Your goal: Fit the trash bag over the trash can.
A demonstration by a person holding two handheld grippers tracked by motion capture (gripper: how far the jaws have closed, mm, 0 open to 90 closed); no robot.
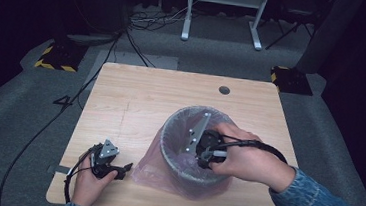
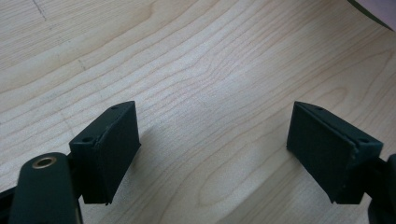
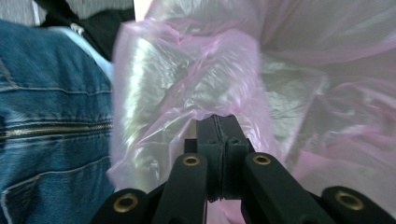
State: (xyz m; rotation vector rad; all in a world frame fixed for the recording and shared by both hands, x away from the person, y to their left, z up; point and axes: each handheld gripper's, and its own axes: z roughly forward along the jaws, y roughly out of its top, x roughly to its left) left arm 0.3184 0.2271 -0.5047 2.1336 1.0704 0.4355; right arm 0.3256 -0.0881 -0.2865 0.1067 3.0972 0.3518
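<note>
The left hand-held gripper [image 1: 126,168] is resting released on the pale wood-grain tabletop [image 1: 136,99], its jaws wide apart. Farther on, the right hand-held gripper [image 3: 223,122] is pinching the thin, glossy, crinkled pink plastic bag [image 3: 196,79] lining the round grey bin [image 1: 167,142].

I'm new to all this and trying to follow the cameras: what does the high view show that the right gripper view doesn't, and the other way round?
The high view shows the whole wooden table, the bin standing on it, and the left gripper resting near the table's front edge. The right gripper view shows, close up, the right gripper with its fingers shut on a fold of the pink bag, plus denim beside it. Both show the pink bag lining the bin and the right gripper at its rim.
</note>
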